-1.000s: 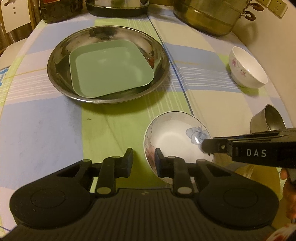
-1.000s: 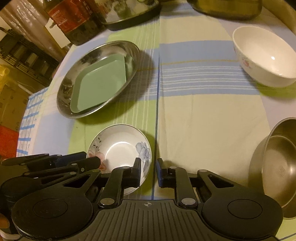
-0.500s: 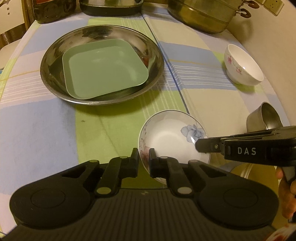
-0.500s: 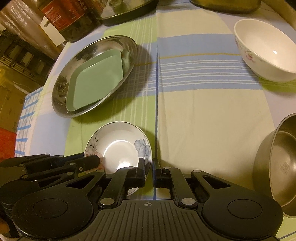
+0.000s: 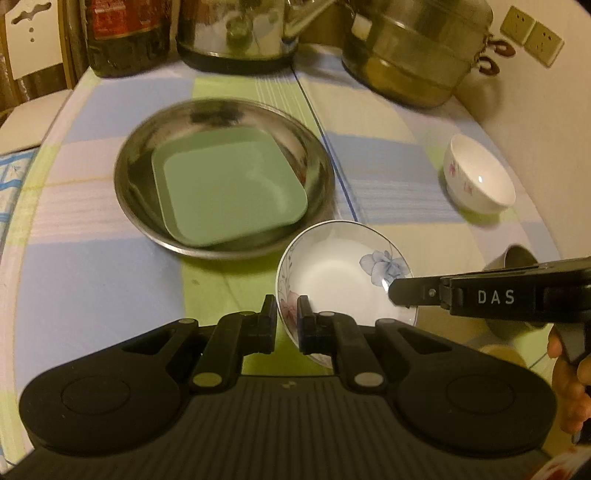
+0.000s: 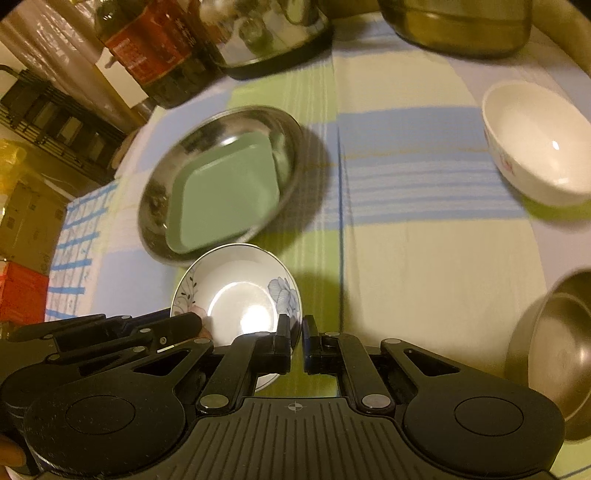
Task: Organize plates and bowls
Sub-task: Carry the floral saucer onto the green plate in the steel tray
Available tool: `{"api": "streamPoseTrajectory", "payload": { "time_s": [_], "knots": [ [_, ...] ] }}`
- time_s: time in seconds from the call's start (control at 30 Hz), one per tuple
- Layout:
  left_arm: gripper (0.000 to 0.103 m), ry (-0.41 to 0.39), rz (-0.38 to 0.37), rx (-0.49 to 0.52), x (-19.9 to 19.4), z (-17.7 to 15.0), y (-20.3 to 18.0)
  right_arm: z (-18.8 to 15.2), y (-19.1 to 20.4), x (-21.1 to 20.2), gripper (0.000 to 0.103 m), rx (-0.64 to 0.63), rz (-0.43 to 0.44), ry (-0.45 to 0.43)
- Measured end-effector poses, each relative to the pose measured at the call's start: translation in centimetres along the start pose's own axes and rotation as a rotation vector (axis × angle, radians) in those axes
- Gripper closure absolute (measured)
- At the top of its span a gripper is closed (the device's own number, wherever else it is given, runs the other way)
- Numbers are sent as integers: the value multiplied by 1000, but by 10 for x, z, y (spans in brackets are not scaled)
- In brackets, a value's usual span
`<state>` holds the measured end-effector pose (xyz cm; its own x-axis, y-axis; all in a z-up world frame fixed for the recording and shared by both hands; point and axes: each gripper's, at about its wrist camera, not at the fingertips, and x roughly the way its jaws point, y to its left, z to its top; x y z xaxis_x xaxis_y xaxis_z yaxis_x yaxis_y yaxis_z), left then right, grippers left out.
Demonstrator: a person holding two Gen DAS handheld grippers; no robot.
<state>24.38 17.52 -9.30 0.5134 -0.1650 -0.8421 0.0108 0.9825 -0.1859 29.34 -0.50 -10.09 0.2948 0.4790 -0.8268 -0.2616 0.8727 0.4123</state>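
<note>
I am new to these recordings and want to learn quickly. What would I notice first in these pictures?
First, the small flowered plate near the front, clamped at opposite rims by the left gripper and the right gripper. Behind it, a green square plate lies inside a round steel dish.

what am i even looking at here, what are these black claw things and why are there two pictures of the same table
There is no robot here. A person holds a handheld two-finger gripper in each hand, and each gripper carries a wide-angle camera looking forward along its fingers. So one picture is the left gripper's view and the other the right gripper's view of one table.

Both the left gripper and the right gripper are shut on opposite edges of the small flowered dish, holding it together.

On the checked tablecloth there is also a steel basin with a green square plate inside it, a white bowl off to the right, and a steel bowl near the right edge. A pot and a bottle stand at the back.
</note>
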Motion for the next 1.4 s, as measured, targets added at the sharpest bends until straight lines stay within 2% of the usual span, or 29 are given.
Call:
{"api": "streamPoseTrajectory", "payload": {
  "time_s": [0.27, 0.53, 1.0, 1.4],
  "knots": [
    [94, -53, 39, -13, -3, 28, 18, 31, 17, 12, 97, -28, 28, -31],
    [94, -72, 77, -42, 10, 53, 41, 64, 31, 34, 97, -39, 45, -46],
    [93, -28, 118, -75, 54, 81, 70, 90, 36, 82, 97, -55, 20, -25],
    [93, 11, 124, -92, 79, 90, 81, 100, 32, 106, 97, -30, -2, 2]
  ]
}}
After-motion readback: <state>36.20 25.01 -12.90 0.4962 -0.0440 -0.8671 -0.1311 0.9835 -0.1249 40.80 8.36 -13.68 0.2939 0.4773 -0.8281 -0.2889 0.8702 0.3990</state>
